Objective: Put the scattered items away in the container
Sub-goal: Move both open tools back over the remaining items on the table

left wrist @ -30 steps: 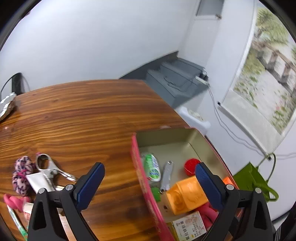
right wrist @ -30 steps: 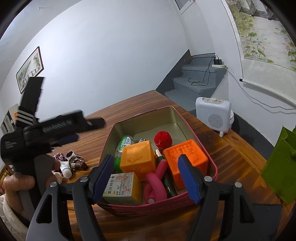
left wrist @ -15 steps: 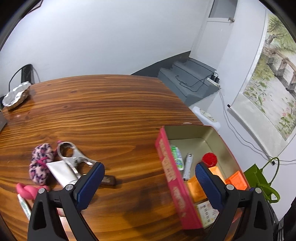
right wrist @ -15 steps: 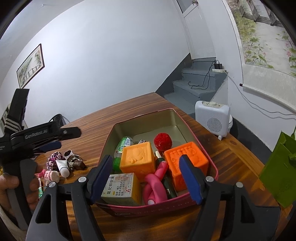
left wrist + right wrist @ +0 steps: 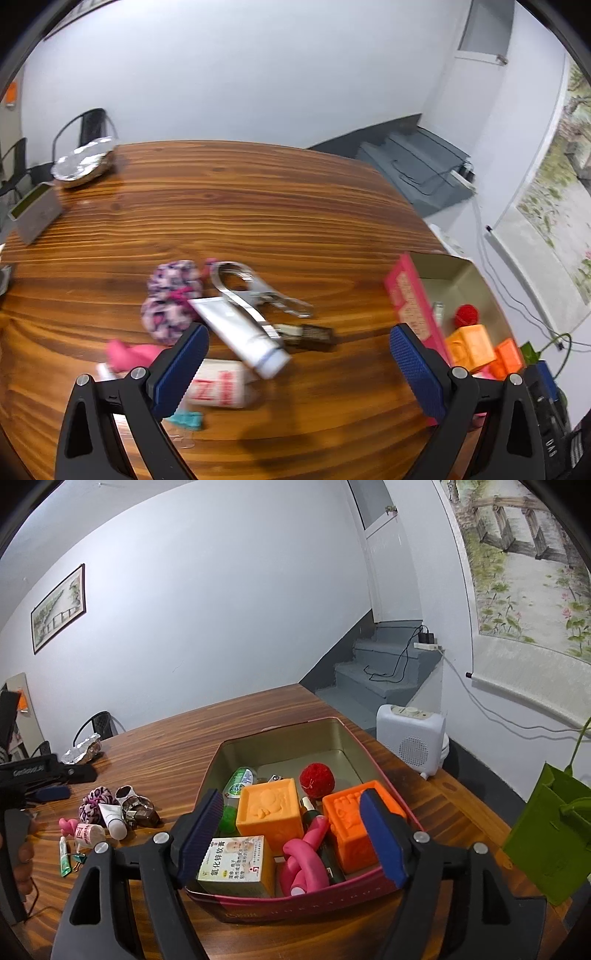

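Tin point(image 5: 406, 291) now sits rightward; left tool point(image 5: 297, 363) faces scattered items.

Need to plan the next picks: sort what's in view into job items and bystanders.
Job: tin; scrunchie; white tube; metal clip; pink toy; small bottle; teal clip; open left tongs.
Bystanders: foil dish; grey box; heater; green bag.

Looks like we're in someone's home: a wooden dining table point(image 5: 177, 746) by grey stairs point(image 5: 384, 668), a framed landscape picture point(image 5: 59, 607) and a scroll painting point(image 5: 524, 561) on white walls, plus a little white space heater point(image 5: 412, 738) on the floor.
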